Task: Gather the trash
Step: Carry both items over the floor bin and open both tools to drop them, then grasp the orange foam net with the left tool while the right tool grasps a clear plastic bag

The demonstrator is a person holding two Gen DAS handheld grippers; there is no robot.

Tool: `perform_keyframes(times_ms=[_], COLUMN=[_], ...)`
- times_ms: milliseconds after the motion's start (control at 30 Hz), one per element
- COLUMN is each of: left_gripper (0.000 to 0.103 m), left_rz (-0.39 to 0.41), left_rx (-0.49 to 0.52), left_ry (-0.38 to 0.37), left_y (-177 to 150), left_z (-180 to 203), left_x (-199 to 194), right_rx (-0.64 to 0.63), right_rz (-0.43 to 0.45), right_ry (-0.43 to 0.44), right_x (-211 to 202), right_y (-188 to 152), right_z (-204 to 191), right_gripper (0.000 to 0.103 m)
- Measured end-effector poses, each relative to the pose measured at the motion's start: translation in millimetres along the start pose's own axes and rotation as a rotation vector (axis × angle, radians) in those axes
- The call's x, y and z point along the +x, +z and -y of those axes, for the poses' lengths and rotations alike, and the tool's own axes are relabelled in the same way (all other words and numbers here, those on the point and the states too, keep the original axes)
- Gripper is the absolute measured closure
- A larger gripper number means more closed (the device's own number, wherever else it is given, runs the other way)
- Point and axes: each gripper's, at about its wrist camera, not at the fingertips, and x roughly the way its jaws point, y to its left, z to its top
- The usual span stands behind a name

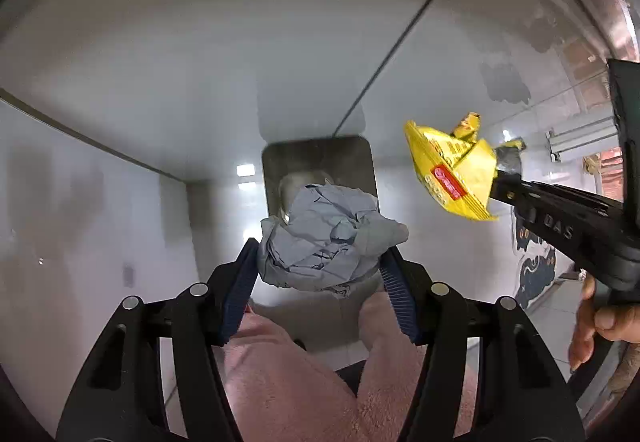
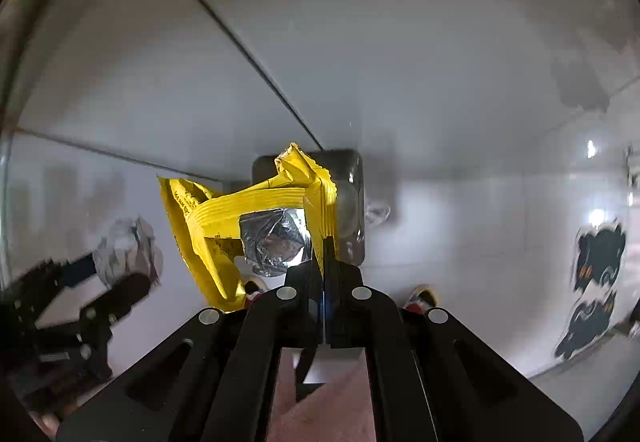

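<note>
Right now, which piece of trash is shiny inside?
The yellow wrapper in the right gripper: its lining is silver foil. The other piece is dull grey crumpled paper.

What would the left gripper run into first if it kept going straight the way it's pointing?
Probably the open trash bin below: the left gripper, holding crumpled grey paper, points almost straight into it. How far below is unclear.

The crumpled grey paper [image 1: 326, 242] hides most of the grey bin [image 1: 320, 158] below it — only the far rim shows. In the right wrist view, the yellow wrapper [image 2: 256, 218] covers the bin's left half. The left gripper [image 2: 120, 282] is smeared by motion blur there, its fingers indistinct. A hand [image 1: 600, 318] is cut off by the left wrist view's right edge. The dark floor decals [image 2: 596, 282] are too blurred to identify.
</note>
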Motion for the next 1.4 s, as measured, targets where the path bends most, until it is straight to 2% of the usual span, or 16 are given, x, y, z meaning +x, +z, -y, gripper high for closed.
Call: perform_keyframes(times_ms=[167, 333, 567, 667, 700, 733, 767, 800, 933, 1167, 1267, 1400], left_gripper=[0.046, 0.046, 0.042, 0.033, 0.028, 0.026, 0.025, 0.024, 0.018, 0.008, 0.008, 0.008], left_rz=[-0.037, -0.072, -0.094, -0.087, -0.08, -0.073, -0.065, -0.059, -0.036, 0.015, 0.057, 0.137], left_rx=[-0.024, -0.025, -0.036, -0.049, -0.047, -0.044, -0.041, -0.039, -0.038, -0.017, -0.01, -0.011], left_ry=[-0.024, -0.025, -0.033, -0.027, -0.019, -0.015, -0.012, -0.012, -0.003, 0.021, 0.044, 0.095], left_y=[2.0, 7.5, 10.0, 11.9, 12.6, 13.0, 13.4, 13.2, 14.2, 15.3, 16.8, 18.9], left_z=[1.5, 3.8, -1.0, -5.4, -5.6, -5.5, -5.2, -5.3, -6.0, -6.6, -9.6, -15.2], left_x=[32.7, 60.7, 73.1, 69.6, 67.4, 66.0, 63.5, 61.2, 52.6, 26.7, 7.1, -27.3], right_rx=[0.047, 0.073, 0.081, 0.088, 0.09, 0.089, 0.087, 0.088, 0.098, 0.092, 0.064, 0.028], right_rz=[-0.052, -0.077, -0.073, -0.072, -0.069, -0.064, -0.054, -0.041, -0.013, 0.058, 0.111, 0.181], right_ry=[0.009, 0.025, 0.033, 0.041, 0.043, 0.046, 0.047, 0.046, 0.045, 0.041, 0.014, 0.028], right_x=[38.0, 58.9, 57.8, 51.4, 50.1, 49.5, 44.7, 42.1, 27.4, -7.8, -31.7, -63.2], right_y=[9.9, 18.7, 20.4, 17.8, 17.0, 16.4, 15.6, 15.1, 14.1, 13.6, 13.8, 16.9], right_z=[2.8, 6.6, 12.1, 6.6, 5.0, 3.3, 2.0, 1.2, 0.3, -4.2, -10.5, -20.1], right_gripper=[0.101, 0.101, 0.097, 0.095, 0.092, 0.074, 0.047, 0.043, 0.038, 0.01, 0.005, 0.005])
